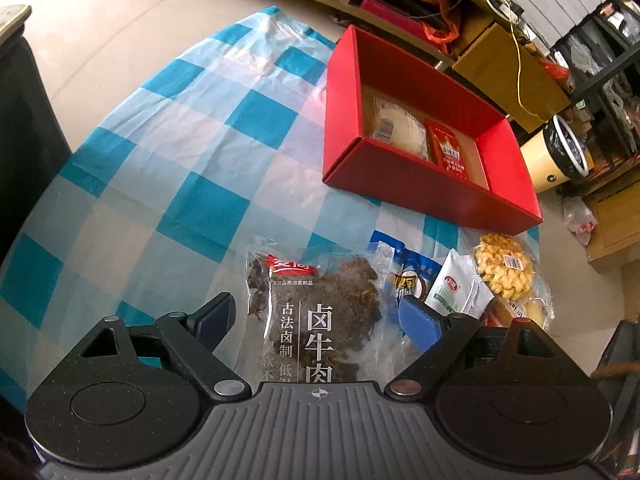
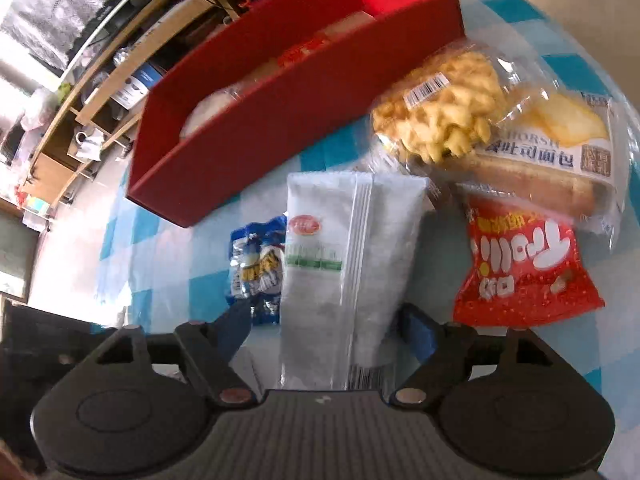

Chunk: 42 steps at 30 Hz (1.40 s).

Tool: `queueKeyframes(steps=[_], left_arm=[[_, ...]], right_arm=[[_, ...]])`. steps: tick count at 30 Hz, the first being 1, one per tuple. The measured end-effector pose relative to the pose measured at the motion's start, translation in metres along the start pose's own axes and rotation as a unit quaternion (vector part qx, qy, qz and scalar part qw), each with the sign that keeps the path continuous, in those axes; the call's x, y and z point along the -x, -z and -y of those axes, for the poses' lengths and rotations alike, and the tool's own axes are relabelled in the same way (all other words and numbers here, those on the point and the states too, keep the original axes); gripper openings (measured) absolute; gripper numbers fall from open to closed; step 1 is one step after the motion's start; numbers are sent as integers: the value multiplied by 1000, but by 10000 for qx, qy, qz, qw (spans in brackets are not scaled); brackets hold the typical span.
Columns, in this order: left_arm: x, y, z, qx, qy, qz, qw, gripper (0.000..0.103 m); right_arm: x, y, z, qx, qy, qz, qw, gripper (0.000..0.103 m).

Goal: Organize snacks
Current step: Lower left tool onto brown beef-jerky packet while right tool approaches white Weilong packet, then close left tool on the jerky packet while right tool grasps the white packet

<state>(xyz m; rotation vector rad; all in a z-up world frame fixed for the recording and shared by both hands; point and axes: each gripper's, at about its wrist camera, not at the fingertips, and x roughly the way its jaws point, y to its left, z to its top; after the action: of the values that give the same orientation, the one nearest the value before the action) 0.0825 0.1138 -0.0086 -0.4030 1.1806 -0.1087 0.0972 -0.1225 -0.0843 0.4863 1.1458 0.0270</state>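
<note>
Between the left gripper (image 1: pixel 316 318) fingers, spread wide, lies the beef pack (image 1: pixel 320 312), long axis running away along them; whether the pads press it is unclear. Likewise the right gripper (image 2: pixel 326 330) straddles the white pack (image 2: pixel 344 264), lengthwise, pads seemingly not touching. Just beyond lie more snacks. Farther off, on the checked cloth (image 1: pixel 192 160), sits the red box (image 1: pixel 420 192), already holding two packs.

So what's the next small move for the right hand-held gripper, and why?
Probably close on the white packet. It lies between the right hand-held gripper's fingers, which do not visibly pinch it yet, and the red box just beyond it already holds two snacks, so that packet looks like the next one in.
</note>
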Motion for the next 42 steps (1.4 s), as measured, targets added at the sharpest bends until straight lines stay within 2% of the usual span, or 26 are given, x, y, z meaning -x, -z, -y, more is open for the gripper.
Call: queueKeyframes(steps=[1, 2, 4, 8, 12, 15, 17, 19, 22, 26, 29, 30, 31, 32, 34, 38, 42], left_arm=[[0, 0, 0, -5, 3, 4, 10000, 92], [0, 0, 1, -17, 1, -3, 10000, 92], [-1, 1, 5, -84, -2, -19, 10000, 92], [-9, 6, 13, -303, -199, -75, 9993, 92], [-22, 13, 17, -427, -457, -205, 9978, 92], [-31, 19, 25, -608, -685, -238, 9955, 92], [-36, 22, 30, -726, -853, -223, 9935, 92], [-40, 24, 34, -818, -996, -197, 9915, 92], [-44, 25, 37, -917, -1169, -148, 9888, 93], [-46, 29, 41, -1040, -1351, -75, 9853, 93], [-49, 32, 44, -1115, -1452, -107, 9830, 93], [-51, 32, 45, -1143, -1480, -124, 9823, 92], [-52, 33, 46, -1179, -1508, -130, 9814, 92], [-52, 35, 47, -1219, -1528, -106, 9806, 92], [-50, 36, 50, -1310, -1550, -49, 9792, 87], [-43, 39, 55, -1417, -1528, 43, 9780, 79], [-39, 41, 58, -1454, -1490, 91, 9780, 73]], right_arm=[[1, 1, -2, 245, 115, -24, 9996, 63], [4, 3, -1, 410, 150, -33, 9990, 56], [9, 6, 10, 489, -27, -154, 9987, 49], [23, 19, 25, 898, 108, -366, 9952, 48], [33, 30, 33, 1283, 18, -395, 9909, 48], [32, 34, 27, 1526, 30, -261, 9879, 55], [29, 37, 26, 1668, -50, -100, 9859, 75], [24, 43, 21, 1898, -64, 42, 9818, 89], [15, 53, 9, 2505, 56, 164, 9680, 102], [12, 58, 6, 2734, 129, 198, 9616, 103], [13, 51, 12, 2698, -66, 65, 9629, 103], [15, 48, 16, 2603, -167, 42, 9654, 102], [19, 47, 21, 2535, -176, 64, 9672, 94], [24, 47, 23, 2540, -99, 99, 9671, 82], [28, 47, 25, 2641, 74, 166, 9643, 65], [36, 42, 36, 2471, -17, 152, 9689, 52], [42, 42, 40, 2403, -107, 161, 9705, 47]])
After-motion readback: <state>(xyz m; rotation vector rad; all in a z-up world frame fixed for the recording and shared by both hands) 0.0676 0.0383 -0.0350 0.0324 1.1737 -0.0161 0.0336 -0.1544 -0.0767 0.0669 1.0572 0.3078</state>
